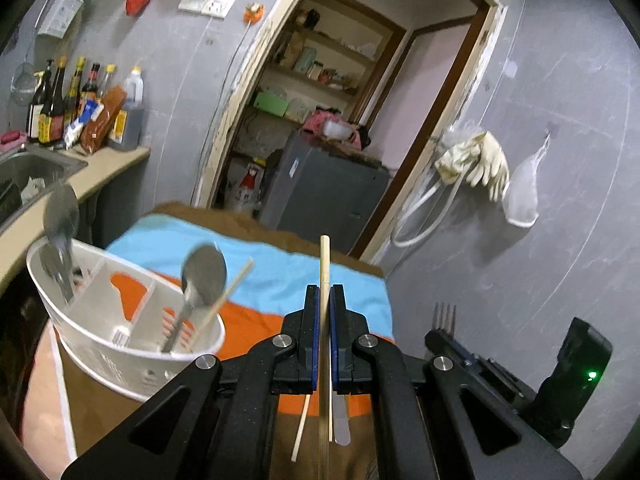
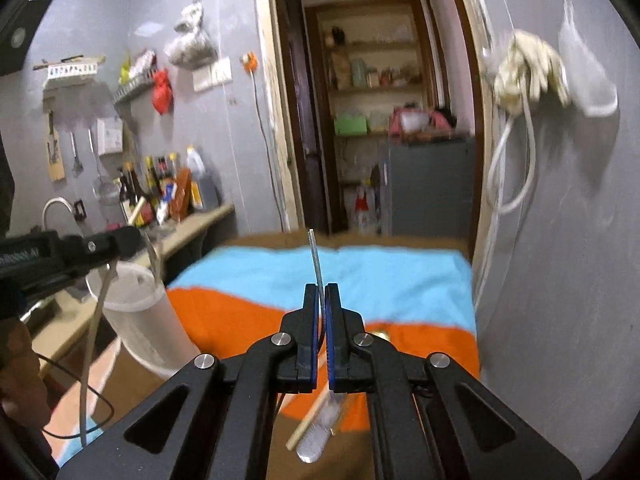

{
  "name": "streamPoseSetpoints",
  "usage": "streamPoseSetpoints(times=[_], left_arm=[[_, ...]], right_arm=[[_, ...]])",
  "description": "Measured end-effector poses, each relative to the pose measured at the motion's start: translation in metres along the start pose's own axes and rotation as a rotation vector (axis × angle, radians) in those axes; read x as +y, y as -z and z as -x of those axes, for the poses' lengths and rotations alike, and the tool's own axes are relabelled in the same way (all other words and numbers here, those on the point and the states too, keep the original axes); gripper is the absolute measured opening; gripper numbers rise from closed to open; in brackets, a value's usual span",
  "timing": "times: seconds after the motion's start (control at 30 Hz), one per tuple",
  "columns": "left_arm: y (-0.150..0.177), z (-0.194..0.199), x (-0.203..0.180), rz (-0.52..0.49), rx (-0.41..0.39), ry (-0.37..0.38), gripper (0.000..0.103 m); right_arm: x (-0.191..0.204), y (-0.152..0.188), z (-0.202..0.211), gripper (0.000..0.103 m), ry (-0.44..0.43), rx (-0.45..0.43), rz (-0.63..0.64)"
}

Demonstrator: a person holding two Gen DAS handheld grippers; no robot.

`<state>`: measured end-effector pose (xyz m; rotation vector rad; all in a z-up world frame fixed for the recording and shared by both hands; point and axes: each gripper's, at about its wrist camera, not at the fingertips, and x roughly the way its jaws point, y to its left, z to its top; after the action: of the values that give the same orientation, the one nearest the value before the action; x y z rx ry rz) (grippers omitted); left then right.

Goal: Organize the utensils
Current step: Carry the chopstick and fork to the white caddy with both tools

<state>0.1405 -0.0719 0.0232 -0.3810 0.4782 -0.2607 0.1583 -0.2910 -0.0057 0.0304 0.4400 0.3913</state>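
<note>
My left gripper (image 1: 324, 294) is shut on a wooden chopstick (image 1: 324, 264) that stands upright between the pads, above the table. A white divided utensil holder (image 1: 120, 336) stands to its left, holding two metal spoons (image 1: 202, 276) and one chopstick (image 1: 232, 292). My right gripper (image 2: 321, 294) is shut on a metal fork (image 2: 315, 256), seen edge-on; its tines show in the left wrist view (image 1: 445, 316). The left gripper with its chopstick shows at the left of the right wrist view (image 2: 108, 246), beside the holder (image 2: 136, 312). Another chopstick (image 1: 300, 428) and a metal handle (image 1: 342, 420) lie on the cloth below.
The table carries a blue and orange cloth (image 1: 280, 280) over a brown cover. A counter with a sink (image 1: 28, 176) and several bottles (image 1: 80, 108) runs along the left. A grey wall (image 1: 520, 260) with hanging gloves stands close on the right. A doorway lies ahead.
</note>
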Motion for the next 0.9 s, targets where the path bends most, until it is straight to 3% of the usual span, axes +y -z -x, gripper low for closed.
streamPoseSetpoints(times=[0.33, 0.57, 0.73, 0.9], left_arm=[[-0.056, 0.037, 0.030, -0.024, -0.112, 0.006, 0.002], [-0.105, 0.069, 0.076, -0.015, -0.220, 0.006, 0.002], [-0.130, 0.079, 0.129, 0.038, -0.298, -0.033, 0.002], [-0.135, 0.069, 0.184, 0.109, -0.352, -0.061, 0.002]], right_arm=[[0.053, -0.068, 0.011, 0.001, -0.050, -0.184, 0.036], [0.105, -0.104, 0.006, 0.001, -0.106, -0.311, 0.062], [0.138, -0.100, -0.006, 0.001, -0.097, -0.368, 0.107], [0.162, -0.079, -0.027, 0.001, -0.046, -0.361, 0.186]])
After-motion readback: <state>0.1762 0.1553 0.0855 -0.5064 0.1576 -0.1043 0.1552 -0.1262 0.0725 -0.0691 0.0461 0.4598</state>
